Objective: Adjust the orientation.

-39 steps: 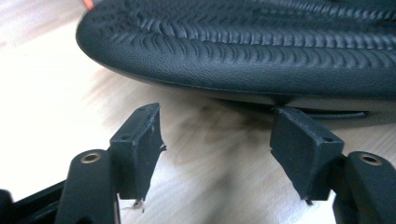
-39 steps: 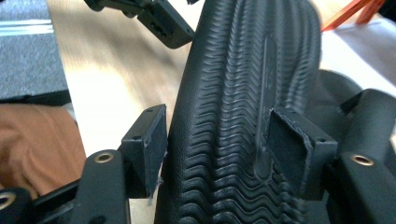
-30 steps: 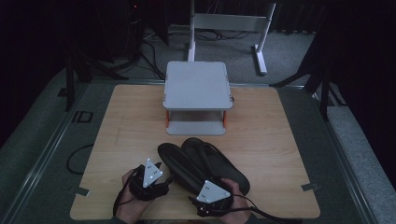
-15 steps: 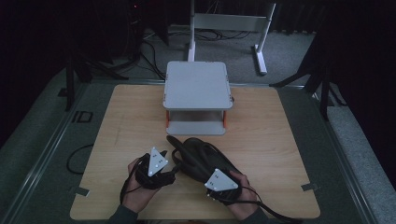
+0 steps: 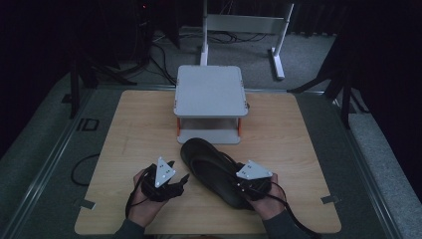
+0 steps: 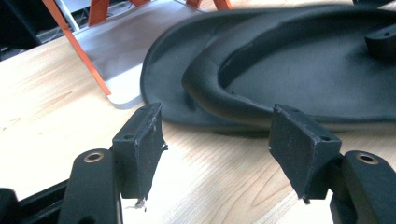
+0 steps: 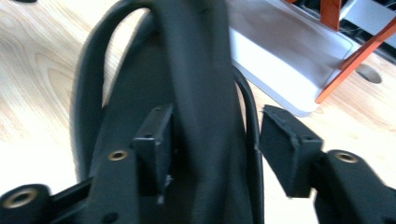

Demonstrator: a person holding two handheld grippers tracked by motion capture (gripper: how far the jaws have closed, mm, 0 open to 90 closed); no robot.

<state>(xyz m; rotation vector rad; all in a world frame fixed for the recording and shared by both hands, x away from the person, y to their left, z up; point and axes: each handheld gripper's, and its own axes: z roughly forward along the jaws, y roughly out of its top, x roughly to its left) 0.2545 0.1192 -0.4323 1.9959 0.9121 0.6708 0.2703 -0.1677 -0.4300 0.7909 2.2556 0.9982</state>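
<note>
The black sandals (image 5: pixel 213 169) lie stacked on the wooden desk (image 5: pixel 129 129), near the grey two-tier stand (image 5: pixel 209 102). The right tool (image 7: pixel 212 140) straddles the strap, jaws just opening, released. The left tool (image 6: pixel 215 140), released and empty, sits just left. Dark floor with cables lies beyond.

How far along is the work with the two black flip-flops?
Done: the black flip-flops lie stacked on the table in front of the grey rack. In hand: the right gripper straddles the top one, its jaws just opening. The left gripper, jaws just opened, holds nothing. Left, probably: moving the pair onto the rack, whose shelves look bare.
</note>
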